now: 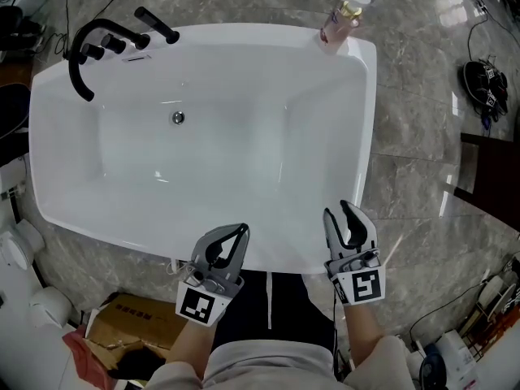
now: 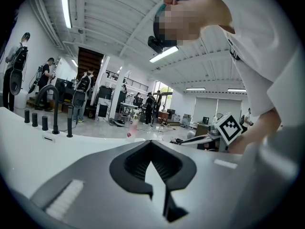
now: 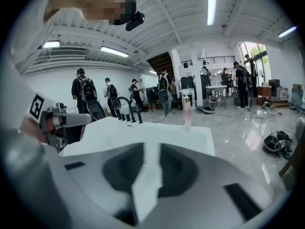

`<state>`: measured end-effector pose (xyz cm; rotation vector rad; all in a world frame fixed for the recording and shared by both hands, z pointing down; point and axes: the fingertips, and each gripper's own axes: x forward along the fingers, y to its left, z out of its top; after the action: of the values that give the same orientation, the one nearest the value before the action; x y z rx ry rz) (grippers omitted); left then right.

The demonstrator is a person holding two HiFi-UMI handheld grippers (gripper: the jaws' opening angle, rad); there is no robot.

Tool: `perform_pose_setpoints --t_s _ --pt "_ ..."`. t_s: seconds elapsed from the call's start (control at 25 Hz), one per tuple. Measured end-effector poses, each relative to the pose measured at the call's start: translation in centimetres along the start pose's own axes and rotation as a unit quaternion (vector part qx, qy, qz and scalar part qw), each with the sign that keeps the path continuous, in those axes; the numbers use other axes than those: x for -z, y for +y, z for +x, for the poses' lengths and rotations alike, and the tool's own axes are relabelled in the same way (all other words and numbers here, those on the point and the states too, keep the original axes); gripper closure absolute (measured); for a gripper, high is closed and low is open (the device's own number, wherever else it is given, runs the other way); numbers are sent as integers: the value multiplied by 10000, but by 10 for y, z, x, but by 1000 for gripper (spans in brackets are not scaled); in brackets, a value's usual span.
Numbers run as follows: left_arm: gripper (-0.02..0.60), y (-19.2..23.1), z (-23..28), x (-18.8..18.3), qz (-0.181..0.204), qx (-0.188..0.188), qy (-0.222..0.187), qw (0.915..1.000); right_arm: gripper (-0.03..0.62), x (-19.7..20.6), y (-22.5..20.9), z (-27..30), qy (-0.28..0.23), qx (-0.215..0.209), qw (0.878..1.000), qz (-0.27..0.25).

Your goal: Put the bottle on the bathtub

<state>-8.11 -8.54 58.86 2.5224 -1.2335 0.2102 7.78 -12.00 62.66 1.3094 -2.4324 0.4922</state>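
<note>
A clear pink bottle (image 1: 341,21) with a pale cap stands upright on the far right corner of the white bathtub's rim (image 1: 367,120); the right gripper view shows the bottle (image 3: 187,111) on that corner. Both grippers hover over the tub's near rim, far from the bottle. My left gripper (image 1: 242,229) (image 2: 151,144) is shut with its tips meeting and nothing between them. My right gripper (image 1: 335,210) (image 3: 150,149) holds nothing, and a narrow gap of white tub shows between its jaws.
A black curved faucet (image 1: 81,55) with handles stands on the tub's far left corner, and a drain (image 1: 178,118) sits in the basin. A cardboard box (image 1: 134,323) lies on the floor at near left. Cables and a black device (image 1: 486,84) lie on the marble floor at right.
</note>
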Motion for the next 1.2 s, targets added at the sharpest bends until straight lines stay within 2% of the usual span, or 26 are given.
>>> perform_pose_setpoints --t_s 0.04,0.2,0.48,0.84,1.0,1.2 --pt "572 -1 0 0 -2 20 10 10000 588 0 5 -5 -53 -43 10000 -38" --pt "572 -3 -2 4 21 59 94 9999 589 -2 25 -8 -158 -346 9993 -49" --pt "572 -8 -3 9 46 147 174 9997 589 -7 28 -10 -275 -447 9985 139" --pt "572 -17 -5 6 134 268 170 9994 589 -22 34 -22 -411 -433 9982 31" --pt "572 -29 -11 -30 251 365 37 9990 589 -61 44 -43 -641 -340 9973 70" --pt "572 -45 -24 -98 71 489 -414 9979 589 -115 64 -76 -912 -527 9944 125"
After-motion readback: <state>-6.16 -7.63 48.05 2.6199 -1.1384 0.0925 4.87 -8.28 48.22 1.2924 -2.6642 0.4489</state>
